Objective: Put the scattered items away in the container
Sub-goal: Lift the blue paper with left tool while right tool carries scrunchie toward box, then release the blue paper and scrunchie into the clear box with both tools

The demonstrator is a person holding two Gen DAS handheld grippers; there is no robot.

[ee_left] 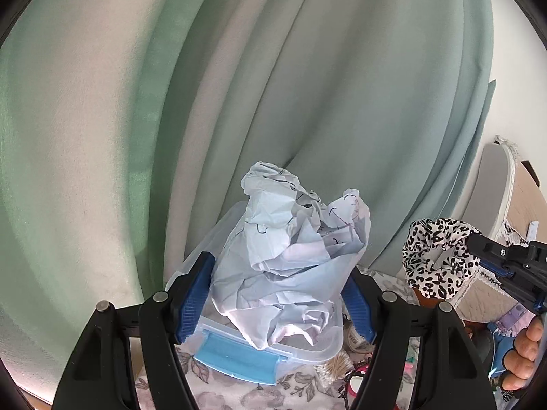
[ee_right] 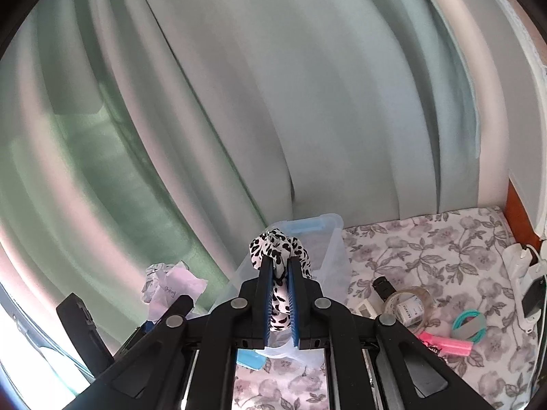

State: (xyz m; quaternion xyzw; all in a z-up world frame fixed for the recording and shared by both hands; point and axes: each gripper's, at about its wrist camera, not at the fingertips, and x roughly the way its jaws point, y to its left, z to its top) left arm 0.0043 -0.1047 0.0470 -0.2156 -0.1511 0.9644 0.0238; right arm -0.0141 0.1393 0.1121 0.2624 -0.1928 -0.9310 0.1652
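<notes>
- Pale green curtains [ee_right: 239,102] hang behind a floral-printed bed [ee_right: 427,249].
- We see our left hand-held gripper [ee_left: 273,294] clamped on a crumpled paper wad [ee_left: 290,256], held above the clear plastic container [ee_left: 307,345] with its blue latch.
- Our right hand-held gripper [ee_right: 281,294] pinches a leopard-print scrunchie [ee_right: 280,249] near the container.
- Tape roll [ee_right: 408,304], teal bands [ee_right: 470,323] and a pink item [ee_right: 444,341] lie scattered on the bed.

Pale green curtain [ee_right: 212,119] behind; floral tablecloth [ee_right: 427,249] below; white charger [ee_right: 526,273] at right edge
</notes>
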